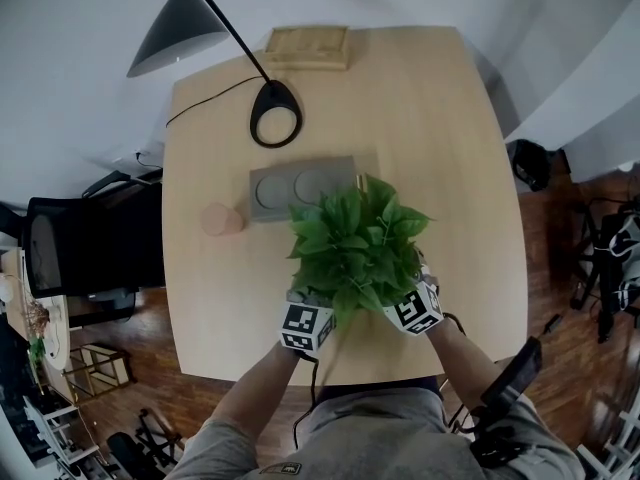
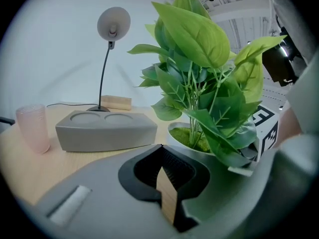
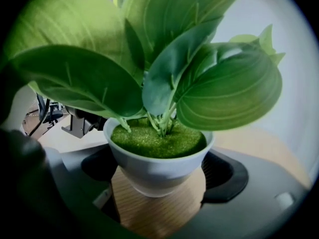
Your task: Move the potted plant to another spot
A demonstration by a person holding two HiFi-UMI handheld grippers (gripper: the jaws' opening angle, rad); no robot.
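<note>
1. White pot (image 3: 159,163) of the plant (image 1: 358,243) sits between the right claw (image 3: 158,180) jaws, with its rim seated against both black pads. I read that as clamped on it. Can't tell if the base is off the wood.
2. Left claw (image 2: 161,156): jaws pinched together with nothing in them, just beside the pot at about its 8 o'clock.
3. The plant is mid-counter (image 1: 460,168), toward the 6 o'clock edge. The grey tray (image 1: 300,186) is just beyond at 11 o'clock, with leaves overlapping its corner. The pink cup (image 1: 220,219) is at 10. The lamp (image 1: 275,113) base and wood block (image 1: 307,46) are further out toward 12.
4. Step: grasp made, carry not yet started, I'd say.
5. Next: lift straight up until the base clears, and keep the pot upright. The pot is tapered and the foliage is top-heavy, so a rim grip could slip or tilt. Bare wood at 3 o'clock looks like the easiest drop. Going toward 10–11 means clearing the tray and cup.
</note>
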